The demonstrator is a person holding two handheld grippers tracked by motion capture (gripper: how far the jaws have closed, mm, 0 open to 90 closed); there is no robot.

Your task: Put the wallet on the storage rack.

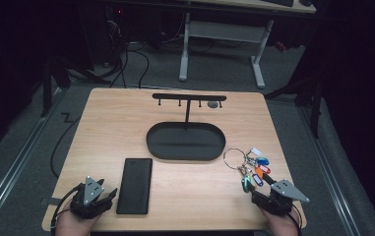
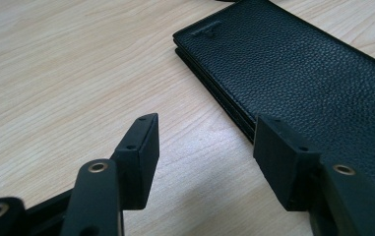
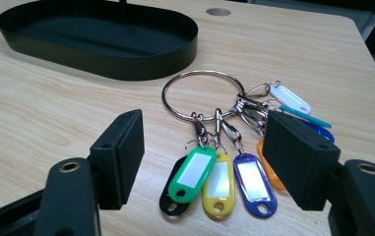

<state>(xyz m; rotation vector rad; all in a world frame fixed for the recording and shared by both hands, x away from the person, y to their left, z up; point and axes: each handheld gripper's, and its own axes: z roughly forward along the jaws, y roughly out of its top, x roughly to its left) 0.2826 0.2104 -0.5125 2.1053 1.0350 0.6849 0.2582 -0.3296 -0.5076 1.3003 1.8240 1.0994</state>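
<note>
1. The right gripper (image 3: 202, 162) stood wide open and empty, its jaws either side of the key tags (image 3: 219, 179) — closing there risked pinching loose tags and dragging the ring (image 3: 202, 91).
2. The left gripper (image 2: 204, 152) gaped empty beside the wallet (image 2: 298, 73); a low, flat edge could slip.
3. The tray (image 1: 151, 142) lay beyond both, its hook stand (image 1: 189, 97) behind it.

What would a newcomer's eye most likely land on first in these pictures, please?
Probably the key ring with its coloured tags, lying on the table's right side just ahead of the open right gripper. Next, the black oval tray at the centre, and the black leather wallet lying flat beside the open left gripper.
</note>
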